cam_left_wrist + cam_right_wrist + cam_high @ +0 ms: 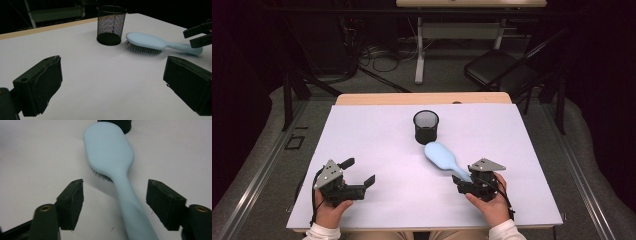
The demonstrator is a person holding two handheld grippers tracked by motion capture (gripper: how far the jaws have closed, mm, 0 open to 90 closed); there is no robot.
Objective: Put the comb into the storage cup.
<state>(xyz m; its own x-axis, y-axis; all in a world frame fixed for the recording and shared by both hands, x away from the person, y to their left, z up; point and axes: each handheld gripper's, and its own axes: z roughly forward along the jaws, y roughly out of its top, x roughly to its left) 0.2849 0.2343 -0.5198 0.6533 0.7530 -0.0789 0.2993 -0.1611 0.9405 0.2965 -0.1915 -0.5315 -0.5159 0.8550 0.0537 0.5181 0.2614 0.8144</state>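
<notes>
Black left tongs [360, 171] sat spread and empty over the white table [377, 130], well apart from the work. I noted the mesh cup [426, 126] upright mid-table, pale blue hairbrush [443, 157] bristles-down just beside it. Looked light, rigid plastic, smooth, maybe slippery. Right tongs [115, 203] spread astride the handle, not touching; I judged the handle the best hold.

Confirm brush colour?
Light blue all over, handle and back; the brush shows best in the right gripper view, bristles down on the table.
</notes>
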